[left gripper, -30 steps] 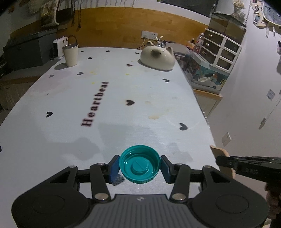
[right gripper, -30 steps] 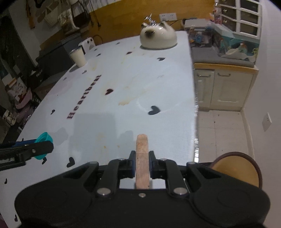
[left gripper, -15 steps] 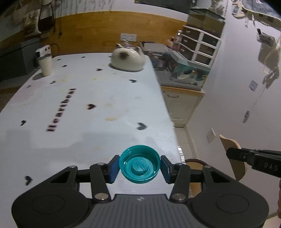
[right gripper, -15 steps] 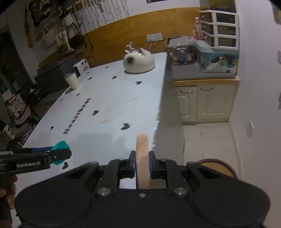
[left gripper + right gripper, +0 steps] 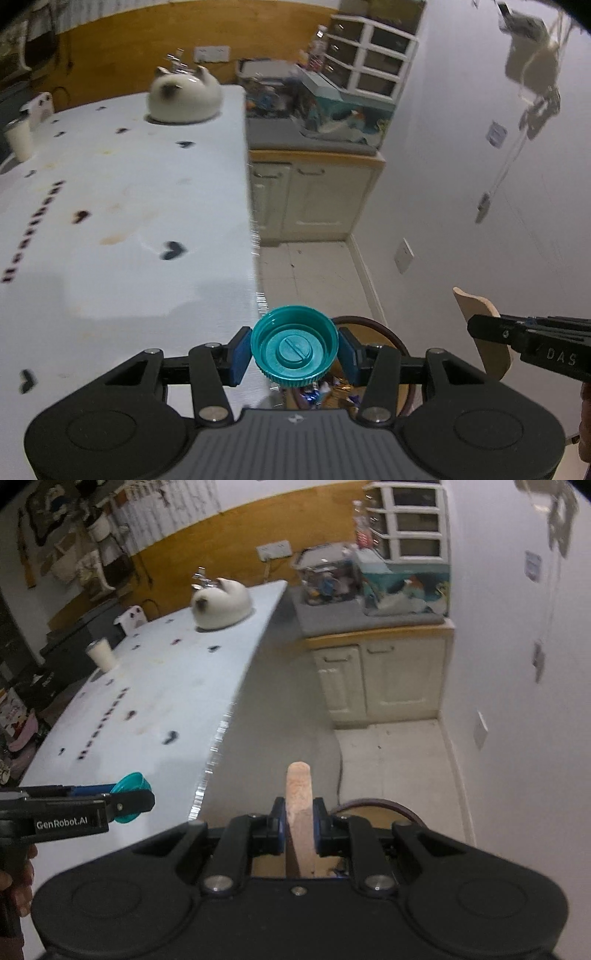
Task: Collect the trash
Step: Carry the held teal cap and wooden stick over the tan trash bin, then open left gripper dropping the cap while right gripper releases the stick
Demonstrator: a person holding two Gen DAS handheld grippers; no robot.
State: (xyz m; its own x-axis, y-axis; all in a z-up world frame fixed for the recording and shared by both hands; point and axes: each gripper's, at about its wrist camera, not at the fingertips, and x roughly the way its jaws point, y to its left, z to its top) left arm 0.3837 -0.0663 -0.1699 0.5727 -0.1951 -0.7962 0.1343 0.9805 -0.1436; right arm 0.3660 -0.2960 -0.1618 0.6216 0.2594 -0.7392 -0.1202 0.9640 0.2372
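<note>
My left gripper (image 5: 294,349) is shut on a teal bottle cap (image 5: 294,345), held open side up right at the table's right edge. The cap (image 5: 130,797) and left gripper (image 5: 122,805) also show at the left of the right wrist view. My right gripper (image 5: 299,823) is shut on a flat wooden stick (image 5: 300,812) that points forward. That stick (image 5: 482,332) appears at the right of the left wrist view. Below both grippers, on the floor, stands a round brown-rimmed bin (image 5: 373,325) with wrappers inside; its rim (image 5: 384,806) lies just behind the stick.
The white table (image 5: 129,221) with heart prints and lettering fills the left. On it stand a cat-shaped ceramic pot (image 5: 183,98) and a pale cup (image 5: 16,138). A cream cabinet (image 5: 380,679) with clutter on top stands against the white wall (image 5: 498,166). Tiled floor (image 5: 391,760) lies beyond the bin.
Both grippers have swung right from over the table to its right edge, keeping hold of the cap and the stick. The floor bin has come into view beneath them.
</note>
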